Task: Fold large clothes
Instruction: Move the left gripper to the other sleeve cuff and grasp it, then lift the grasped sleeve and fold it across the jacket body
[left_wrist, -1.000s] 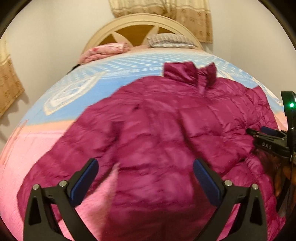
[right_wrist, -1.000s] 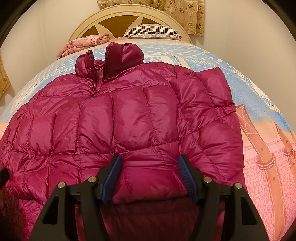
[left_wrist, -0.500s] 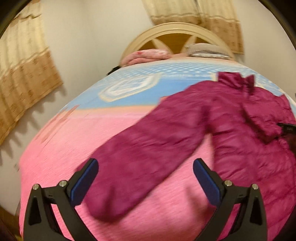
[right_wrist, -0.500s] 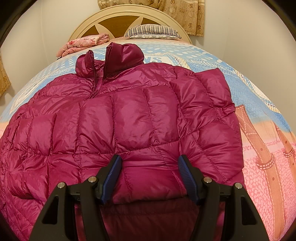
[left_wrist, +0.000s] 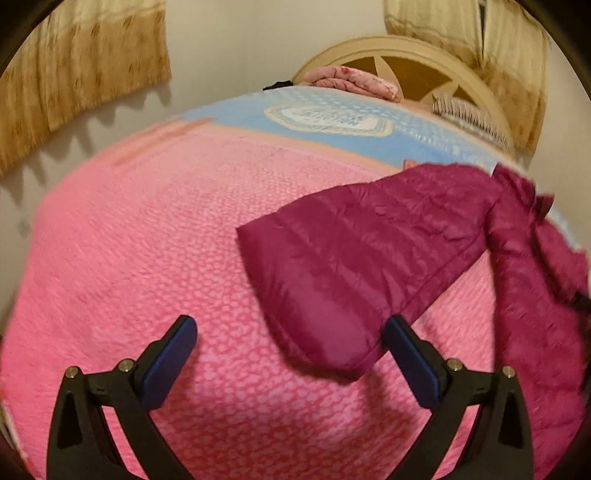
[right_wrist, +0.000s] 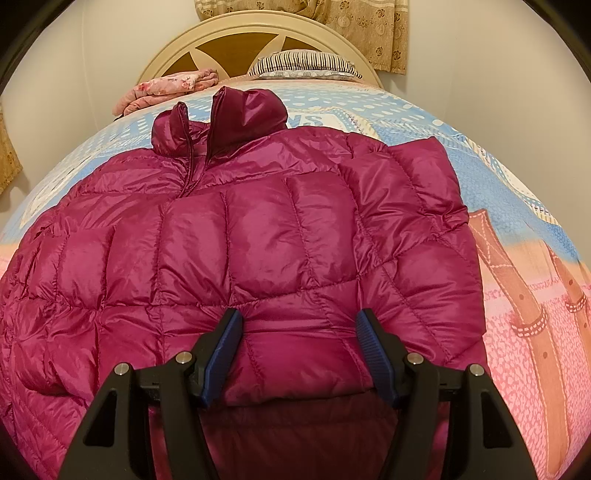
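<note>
A magenta quilted puffer jacket (right_wrist: 258, 240) lies front up on the bed, collar toward the headboard. Its right sleeve is folded across the chest, with the cuff (right_wrist: 299, 354) lying between the jaws of my right gripper (right_wrist: 299, 350). The jaws stand apart around the cuff and do not pinch it. In the left wrist view the jacket's other sleeve (left_wrist: 354, 266) lies spread out to the side on the pink bedspread. My left gripper (left_wrist: 288, 354) is open and empty just above the sleeve's cuff end.
The bed has a pink and blue patterned bedspread (left_wrist: 147, 240). A folded pink blanket (right_wrist: 170, 88) and a striped pillow (right_wrist: 303, 62) lie by the cream headboard (right_wrist: 258, 33). Curtains (left_wrist: 74, 66) hang on the left wall.
My left gripper has swung left, away from the jacket body, and now looks over the outstretched sleeve. The right gripper and the folded sleeve have not moved.
</note>
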